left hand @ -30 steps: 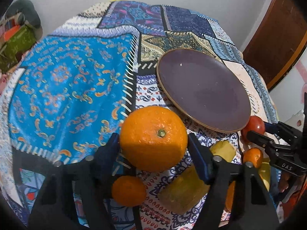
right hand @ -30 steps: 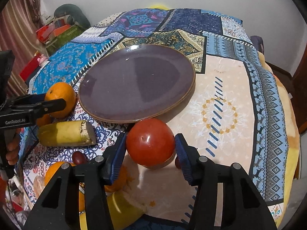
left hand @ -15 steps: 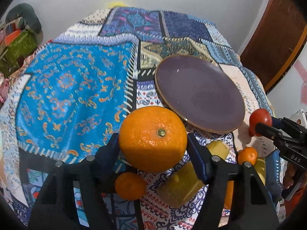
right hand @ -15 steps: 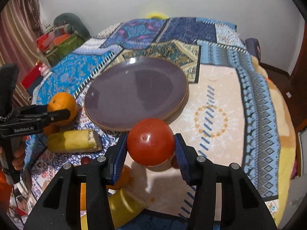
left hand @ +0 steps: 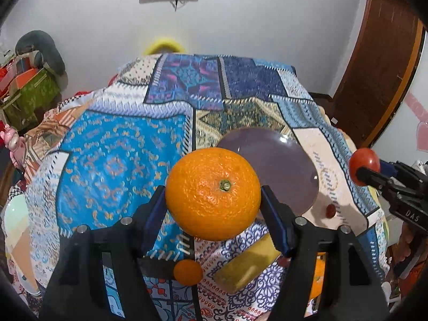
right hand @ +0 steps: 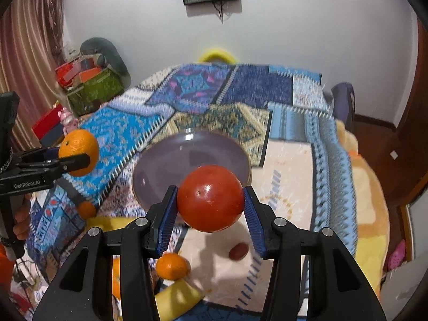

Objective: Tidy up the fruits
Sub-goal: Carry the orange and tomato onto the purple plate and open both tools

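My left gripper [left hand: 214, 200] is shut on a large orange [left hand: 212, 194] and holds it high above the table, left of the purple plate [left hand: 283, 168]. It also shows in the right wrist view [right hand: 77, 156]. My right gripper [right hand: 210, 206] is shut on a red tomato [right hand: 210, 198] above the plate's [right hand: 171, 165] near edge; the tomato also shows in the left wrist view [left hand: 363, 163]. On the cloth below lie a small orange [left hand: 187, 271], a cut banana piece [left hand: 246, 264], a small dark red fruit [right hand: 238, 251] and another small orange [right hand: 172, 266].
A patterned patchwork cloth [left hand: 120, 160] covers the round table. More yellow fruit [right hand: 176, 299] lies at the near edge. Boxes and a green bag [right hand: 93, 91] stand at the left by the wall. A wooden door [left hand: 379, 61] is at the right.
Both grippers have risen well above the table with their fruit. The plate and loose fruit now look smaller and lower in both views.
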The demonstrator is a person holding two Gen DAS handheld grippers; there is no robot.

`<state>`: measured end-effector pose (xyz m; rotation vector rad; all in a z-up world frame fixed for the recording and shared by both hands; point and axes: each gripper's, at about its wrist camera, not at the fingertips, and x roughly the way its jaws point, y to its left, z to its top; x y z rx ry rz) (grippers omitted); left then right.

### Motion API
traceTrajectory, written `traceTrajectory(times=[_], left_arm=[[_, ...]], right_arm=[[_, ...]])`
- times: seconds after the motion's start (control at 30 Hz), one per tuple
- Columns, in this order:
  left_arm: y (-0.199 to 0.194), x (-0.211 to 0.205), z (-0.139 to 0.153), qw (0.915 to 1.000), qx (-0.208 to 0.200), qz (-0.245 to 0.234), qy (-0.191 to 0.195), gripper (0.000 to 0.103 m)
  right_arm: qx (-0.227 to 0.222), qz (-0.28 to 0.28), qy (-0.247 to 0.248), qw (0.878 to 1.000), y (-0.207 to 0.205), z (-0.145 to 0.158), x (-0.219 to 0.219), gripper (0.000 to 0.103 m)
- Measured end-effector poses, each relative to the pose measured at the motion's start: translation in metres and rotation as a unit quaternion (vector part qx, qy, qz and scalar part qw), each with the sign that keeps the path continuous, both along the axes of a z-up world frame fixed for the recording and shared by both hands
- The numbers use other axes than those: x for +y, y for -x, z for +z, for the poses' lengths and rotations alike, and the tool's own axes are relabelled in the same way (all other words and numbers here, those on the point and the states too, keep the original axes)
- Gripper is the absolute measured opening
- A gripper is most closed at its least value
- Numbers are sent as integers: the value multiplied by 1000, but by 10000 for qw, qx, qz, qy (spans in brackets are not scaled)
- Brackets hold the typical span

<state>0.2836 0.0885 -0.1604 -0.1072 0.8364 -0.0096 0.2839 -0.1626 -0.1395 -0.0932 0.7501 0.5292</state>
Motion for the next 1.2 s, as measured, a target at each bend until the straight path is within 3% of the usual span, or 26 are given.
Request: traceTrajectory(times=[0.23, 0.43, 0.7, 1.2], left_arm=[[-11, -13, 15, 9997, -201, -71, -83, 68], [-29, -30, 11, 9994, -206, -233, -116, 68], [-62, -44, -17, 9991, 51, -399, -98, 68], [-108, -31, -71, 9975, 623, -326, 26, 68]], right_arm=[[-436, -54, -25, 9990, -10, 28, 2, 45], [-511, -73, -21, 9987, -29, 28, 10, 45], [-261, -116, 133, 9995, -59, -2, 21, 45], [327, -41, 388, 9987, -107, -54, 37, 45]])
